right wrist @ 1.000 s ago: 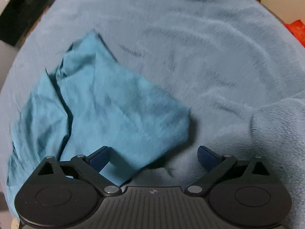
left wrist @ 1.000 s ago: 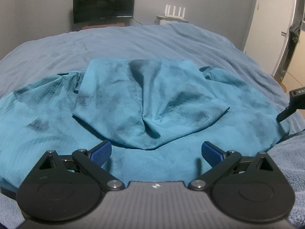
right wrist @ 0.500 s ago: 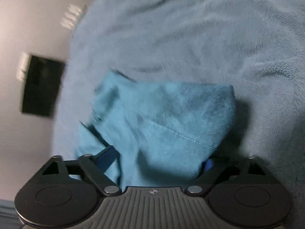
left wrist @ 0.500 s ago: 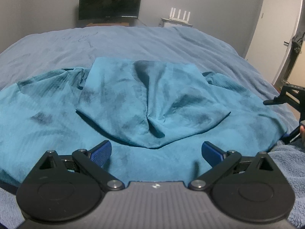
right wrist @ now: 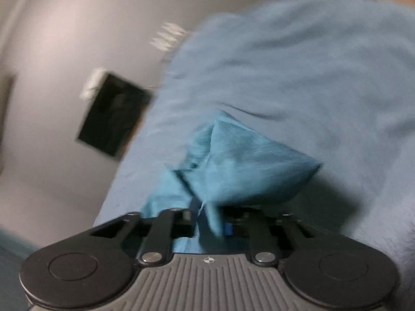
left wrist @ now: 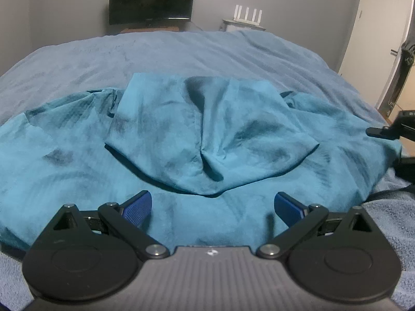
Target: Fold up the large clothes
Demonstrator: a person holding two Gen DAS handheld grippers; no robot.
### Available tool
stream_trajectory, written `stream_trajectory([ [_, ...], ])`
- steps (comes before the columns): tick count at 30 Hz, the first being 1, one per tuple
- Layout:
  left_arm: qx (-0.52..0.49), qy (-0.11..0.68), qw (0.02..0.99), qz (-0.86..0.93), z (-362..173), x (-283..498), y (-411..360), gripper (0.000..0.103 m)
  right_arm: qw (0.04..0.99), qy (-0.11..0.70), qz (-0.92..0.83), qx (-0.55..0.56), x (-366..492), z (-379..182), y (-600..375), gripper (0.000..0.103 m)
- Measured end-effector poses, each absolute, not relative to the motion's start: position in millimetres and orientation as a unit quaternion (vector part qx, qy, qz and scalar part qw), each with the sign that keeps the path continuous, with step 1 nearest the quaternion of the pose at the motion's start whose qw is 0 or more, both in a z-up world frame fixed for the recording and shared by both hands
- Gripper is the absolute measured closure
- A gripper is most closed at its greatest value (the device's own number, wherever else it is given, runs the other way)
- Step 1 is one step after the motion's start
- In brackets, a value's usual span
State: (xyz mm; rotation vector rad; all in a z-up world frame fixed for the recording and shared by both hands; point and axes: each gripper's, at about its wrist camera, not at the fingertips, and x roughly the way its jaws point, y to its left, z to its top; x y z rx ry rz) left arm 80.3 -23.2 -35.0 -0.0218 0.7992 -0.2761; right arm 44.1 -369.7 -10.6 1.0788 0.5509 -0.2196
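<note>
A large teal garment [left wrist: 77, 155] lies spread on the bed, with one folded flap [left wrist: 207, 129] lying over its middle. My left gripper [left wrist: 212, 204] hovers open over the garment's near edge, with only flat cloth below its blue pads [left wrist: 136, 207]. At the garment's right corner, part of my right gripper [left wrist: 389, 129] shows in the left wrist view. In the blurred right wrist view, the right gripper's [right wrist: 210, 217] jaws are closing, with a bunched corner of the garment [right wrist: 246, 163] filling the narrow gap between them. That corner stands up like a tent.
A grey-blue blanket [left wrist: 207, 51] covers the bed. A lighter fleecy cover [left wrist: 389, 220] lies at the near right. A dark screen [left wrist: 151, 0] and a white router [left wrist: 247, 15] stand by the far wall. A white door [left wrist: 376, 26] is at the right.
The right gripper swung round to the garment's right corner and its jaws narrowed from wide open onto the cloth. The left gripper stayed still and open.
</note>
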Motion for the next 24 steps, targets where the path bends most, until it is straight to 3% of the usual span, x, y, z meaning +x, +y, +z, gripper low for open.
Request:
stream_trajectory([
  [2, -0.01, 0.388, 0.912, -0.128, -34.4, 82.6, -23.9, 0.002, 0.802, 0.283, -0.118, 0.512, 56.8, -20.4, -373.7, 0.042],
  [6, -0.016, 0.374, 0.921, -0.108, -28.7, 93.6, -26.2, 0.002, 0.767, 0.326, -0.149, 0.532, 80.7, -43.2, -378.0, 0.038],
  [7, -0.011, 0.368, 0.924, -0.101, -27.0, 97.1, -28.5, 0.002, 0.766, 0.322, -0.15, 0.535, 82.8, -46.1, -378.2, 0.041],
  [8, -0.001, 0.36, 0.928, -0.091, -25.8, 100.9, -31.9, 0.002, 0.771, 0.314, -0.148, 0.534, 83.8, -47.6, -378.4, 0.058],
  [11, 0.048, 0.352, 0.933, -0.049, -31.0, 115.7, -43.1, 0.002, 0.788, 0.295, -0.13, 0.524, 76.7, -44.6, -376.6, 0.081],
  [17, 0.12, 0.412, 0.903, -0.038, -70.7, 133.6, -61.1, 0.002, 0.863, 0.242, -0.077, 0.437, 63.0, -23.6, -357.2, 0.089],
  [24, 0.143, 0.432, 0.89, -0.036, -84.0, 138.7, -66.4, 0.003, 0.958, 0.175, 0.02, 0.225, 50.8, 23.1, -291.7, 0.093],
])
